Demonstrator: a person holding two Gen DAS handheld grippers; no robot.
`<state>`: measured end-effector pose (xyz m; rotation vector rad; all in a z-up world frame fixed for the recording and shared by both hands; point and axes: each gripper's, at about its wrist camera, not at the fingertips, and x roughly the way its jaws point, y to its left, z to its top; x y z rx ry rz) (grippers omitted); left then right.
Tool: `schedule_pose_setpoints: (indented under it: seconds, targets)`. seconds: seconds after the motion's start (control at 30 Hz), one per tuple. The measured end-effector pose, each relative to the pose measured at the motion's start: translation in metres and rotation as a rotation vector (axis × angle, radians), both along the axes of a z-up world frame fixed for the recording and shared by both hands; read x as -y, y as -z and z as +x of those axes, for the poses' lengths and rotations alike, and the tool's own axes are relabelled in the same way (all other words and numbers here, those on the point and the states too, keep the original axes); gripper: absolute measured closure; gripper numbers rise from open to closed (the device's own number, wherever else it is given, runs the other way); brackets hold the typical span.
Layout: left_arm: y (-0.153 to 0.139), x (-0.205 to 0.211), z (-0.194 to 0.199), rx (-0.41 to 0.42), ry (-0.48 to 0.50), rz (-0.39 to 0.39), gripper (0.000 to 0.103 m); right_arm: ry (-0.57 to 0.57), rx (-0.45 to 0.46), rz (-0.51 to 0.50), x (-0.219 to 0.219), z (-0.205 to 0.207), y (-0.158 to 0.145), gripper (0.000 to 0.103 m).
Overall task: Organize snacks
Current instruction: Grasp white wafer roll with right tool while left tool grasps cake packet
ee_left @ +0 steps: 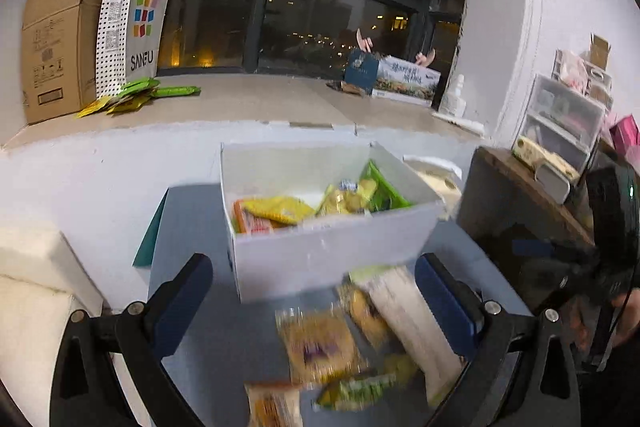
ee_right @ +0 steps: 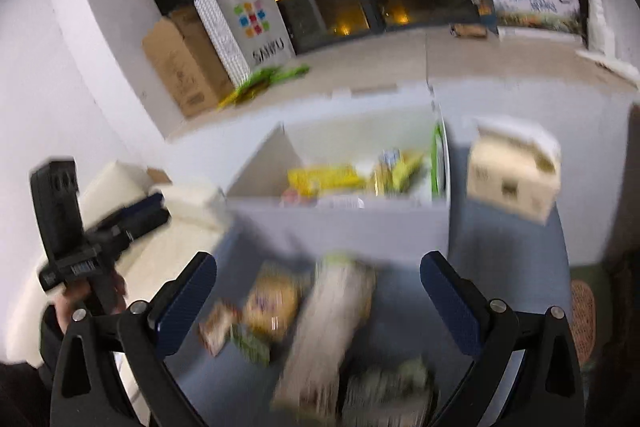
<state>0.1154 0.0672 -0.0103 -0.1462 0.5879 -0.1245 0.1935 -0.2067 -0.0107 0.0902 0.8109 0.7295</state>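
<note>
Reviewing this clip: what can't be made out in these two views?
- Loose snack packets on the table: motion blur in both views, so no labels are readable.
- White box: its near wall hides what lies at the bottom, in both views.
- Left gripper and right gripper: open and empty; the bottom edge cuts off the hands.

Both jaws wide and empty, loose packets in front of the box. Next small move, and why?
Probably lower the left gripper onto the long white packet and close on it. Both sets of jaws stand open with nothing held, the white box already holds several snacks, and that packet lies nearest between the left fingers, close to the box wall. The right gripper could take it just as well.
</note>
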Motion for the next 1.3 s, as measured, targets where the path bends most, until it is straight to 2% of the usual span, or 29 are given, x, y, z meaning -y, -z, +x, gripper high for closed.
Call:
schedule_pose_setpoints:
  seconds: [0.17, 0.37, 0.5, 0.67, 0.87, 1.0, 1.07, 1.1, 1.3]
  targets:
    - [0.013, 0.014, -0.031, -0.021, 0.018, 0.013, 0.000, 0.056, -0.037, -0.126, 0.016, -0.053, 0.042, 0.000]
    - [0.036, 0.021, -0.048, -0.090, 0.023, 0.007, 0.000, 0.085, -0.024, -0.211, 0.022, -0.078, 0.057, 0.000]
    - [0.042, 0.019, -0.057, -0.104, 0.021, -0.002, 0.000, 0.058, -0.009, -0.238, 0.005, -0.076, 0.056, 0.000]
    - [0.051, 0.016, -0.068, -0.131, 0.006, 0.045, 0.000, 0.030, -0.001, -0.344, -0.037, -0.053, 0.068, 0.000]
    - [0.067, 0.005, -0.075, -0.181, -0.005, 0.055, 0.000, -0.011, -0.053, -0.437, -0.080, -0.022, 0.095, 0.000]
    - [0.079, 0.001, -0.075, -0.215, -0.010, 0.056, 0.000, -0.029, -0.109, -0.442, -0.093, -0.005, 0.113, 0.001]
    - [0.087, -0.002, -0.073, -0.240, -0.010, 0.047, 0.000, -0.025, -0.153, -0.438, -0.094, 0.003, 0.124, 0.027]
    - [0.090, -0.002, -0.073, -0.246, -0.010, 0.047, 0.000, -0.026, -0.176, -0.434, -0.093, 0.007, 0.129, 0.058]
    - [0.112, -0.003, -0.062, -0.305, -0.013, 0.036, 0.000, -0.026, -0.170, -0.364, -0.071, 0.001, 0.117, 0.059]
